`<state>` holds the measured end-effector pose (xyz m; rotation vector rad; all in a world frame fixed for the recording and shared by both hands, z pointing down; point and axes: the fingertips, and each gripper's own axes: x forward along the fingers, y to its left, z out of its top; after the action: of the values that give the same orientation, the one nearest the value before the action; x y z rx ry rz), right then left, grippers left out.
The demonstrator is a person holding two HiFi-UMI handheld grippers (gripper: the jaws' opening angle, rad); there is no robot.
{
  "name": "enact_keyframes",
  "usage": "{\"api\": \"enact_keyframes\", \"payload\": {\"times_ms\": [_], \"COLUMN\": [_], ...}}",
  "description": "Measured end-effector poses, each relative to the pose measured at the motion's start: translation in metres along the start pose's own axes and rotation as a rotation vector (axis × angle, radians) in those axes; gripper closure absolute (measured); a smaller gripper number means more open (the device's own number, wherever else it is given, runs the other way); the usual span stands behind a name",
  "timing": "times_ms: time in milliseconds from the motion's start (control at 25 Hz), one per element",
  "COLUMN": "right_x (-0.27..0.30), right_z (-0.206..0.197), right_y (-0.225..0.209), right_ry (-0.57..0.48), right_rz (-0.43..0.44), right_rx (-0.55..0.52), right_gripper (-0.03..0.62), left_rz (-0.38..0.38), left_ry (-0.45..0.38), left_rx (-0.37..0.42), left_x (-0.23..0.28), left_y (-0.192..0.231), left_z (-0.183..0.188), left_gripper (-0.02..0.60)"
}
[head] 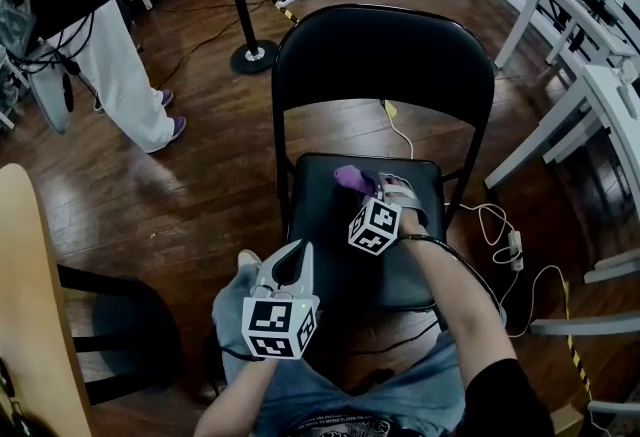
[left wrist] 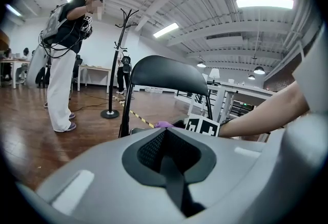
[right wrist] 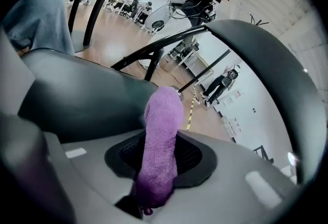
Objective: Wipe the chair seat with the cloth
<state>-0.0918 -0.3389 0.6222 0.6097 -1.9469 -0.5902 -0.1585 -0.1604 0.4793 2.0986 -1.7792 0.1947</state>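
Closest to the head camera, the left claw (head: 293, 263) hangs above the wearer's grey shorts (head: 330, 390), just off the front left corner of the chair seat (head: 325, 200). Its jaws are pressed together with nothing between them, and its own view shows only a thin dark seam where the two halves meet. Farther forward, the right claw (head: 385, 190) is low over the back half of the black seat, clenched on the purple cloth (head: 352, 177). In the right gripper view the cloth rises as a fuzzy roll from between the jaws, pinched near its lower end with the free end pointing ahead toward the backrest (head: 385, 65). From above, that free end lies just left of the claw tips and seems to rest on the seat padding, though contact is hard to confirm. The two claws are well apart, the left one near the seat's front edge and the right one near its rear. Beyond the chair, on the wooden floor (head: 200, 185), is the round base of a coat stand (head: 253, 55). A standing person (head: 110, 65) in white trousers is at the upper left, and a white cable (head: 500, 225) trails to the right of the seat.
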Motion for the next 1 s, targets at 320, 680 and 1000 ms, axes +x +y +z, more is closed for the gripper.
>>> {"api": "enact_keyframes", "payload": {"times_ms": [320, 680, 1000], "right_x": [-0.05, -0.105, -0.149], "right_z": [0.001, -0.003, -0.004], "right_y": [0.051, 0.108, 0.157], "right_ry": [-0.029, -0.044, -0.083], "right_rz": [0.038, 0.088, 0.115], "right_rx": [0.025, 0.036, 0.031], "right_gripper": [0.482, 0.482, 0.482], "left_rz": [0.02, 0.006, -0.031], "left_ry": [-0.02, -0.031, -0.022], "left_rx": [-0.002, -0.013, -0.001], "left_x": [-0.025, -0.033, -0.033], "left_y": [-0.01, -0.028, -0.052], "left_z": [-0.01, -0.013, -0.022], "left_gripper": [0.577, 0.577, 0.577]}}
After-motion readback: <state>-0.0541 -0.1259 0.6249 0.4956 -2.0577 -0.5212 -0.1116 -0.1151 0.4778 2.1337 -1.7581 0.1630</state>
